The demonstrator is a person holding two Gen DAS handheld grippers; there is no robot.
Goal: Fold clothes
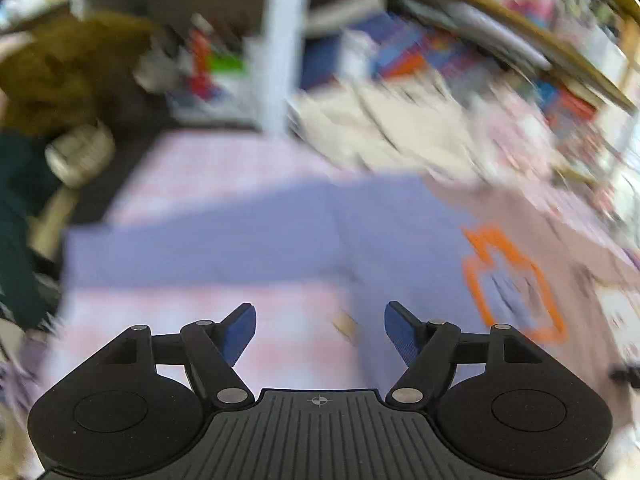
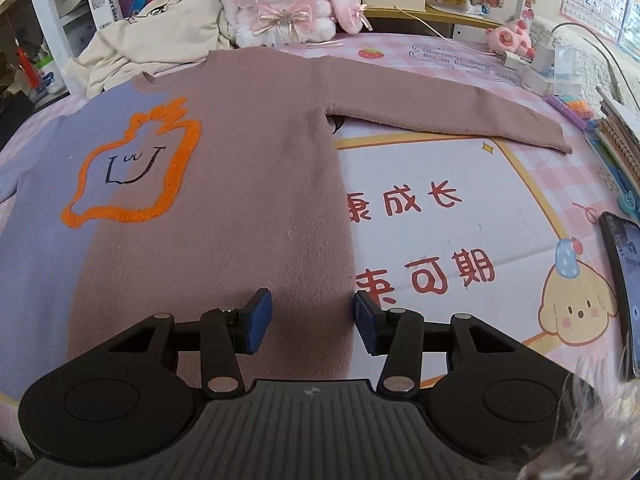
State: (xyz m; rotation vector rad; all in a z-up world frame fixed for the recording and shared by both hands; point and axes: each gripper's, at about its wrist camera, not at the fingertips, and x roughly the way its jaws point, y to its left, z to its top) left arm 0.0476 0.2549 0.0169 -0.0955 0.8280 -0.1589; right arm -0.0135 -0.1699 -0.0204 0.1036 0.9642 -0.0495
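A two-tone sweater (image 2: 248, 184), brown on the right half and lilac on the left, lies flat on the pink table mat (image 2: 460, 184). It has an orange outlined face (image 2: 132, 172) on the chest. Its brown sleeve (image 2: 440, 100) stretches out to the right. My right gripper (image 2: 312, 320) is open and empty just above the sweater's lower right hem edge. The left wrist view is blurred: my left gripper (image 1: 320, 332) is open and empty above the mat, with the lilac sleeve (image 1: 208, 240) and body ahead and the orange face (image 1: 516, 280) at right.
A pink plush rabbit (image 2: 280, 4) and a cream garment (image 2: 160, 36) lie at the table's back. A phone (image 2: 624, 280) lies at the right edge, with notebooks (image 2: 616, 128) and chargers (image 2: 548, 64) beyond. Bookshelves stand behind.
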